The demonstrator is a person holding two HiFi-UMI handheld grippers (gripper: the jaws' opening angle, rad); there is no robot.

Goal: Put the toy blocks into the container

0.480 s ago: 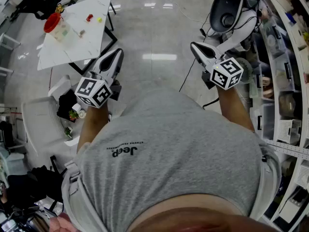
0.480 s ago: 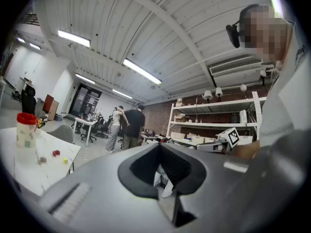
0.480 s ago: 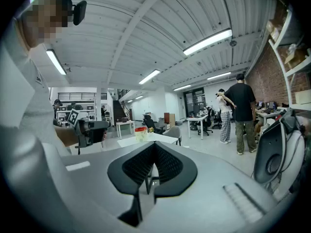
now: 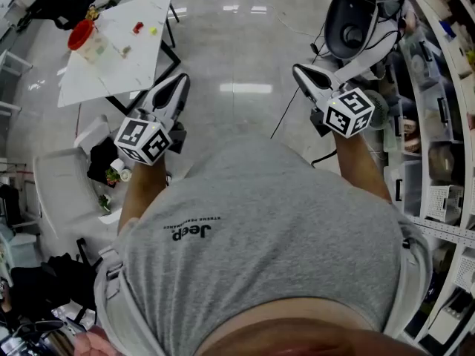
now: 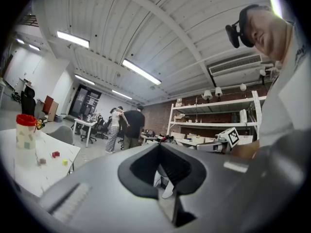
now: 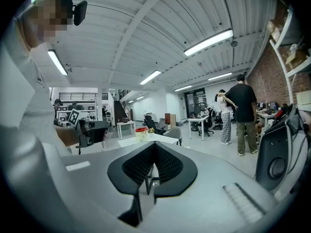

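Red is the lid of the clear container (image 4: pixel 83 38), which stands near the far left corner of a white table (image 4: pixel 137 69) at the upper left of the head view. The toy blocks lie loose on the tabletop and apart from the container: a red block (image 4: pixel 138 27) and a yellow block (image 4: pixel 153 30) sit close together toward the far right edge, and a third, paler block (image 4: pixel 126 50) lies nearer the middle. The container itself seems to hold a few small pieces, though they are too small to tell apart. The table is well apart from both tools, across a stretch of glossy grey floor (image 4: pixel 237 58). The left gripper (image 4: pixel 180 82) is held up in the air with its tip pointing forward toward the table's near corner, jaws clenched together with nothing between them. The right gripper (image 4: pixel 299 70) is raised level with it, angled forward and a little inward, its jaws likewise pressed closed on nothing. Both bare forearms (image 4: pixel 141 191) reach out from the sides of the person's grey shirt (image 4: pixel 260 236), elbows bent, each wrist behind its marker cube (image 4: pixel 350 112). A black-and-white machine (image 4: pixel 349 17) stands just beyond the right gripper, with shelves (image 4: pixel 438 124) along the right wall. Two people (image 5: pixel 127 129) stand in the background.
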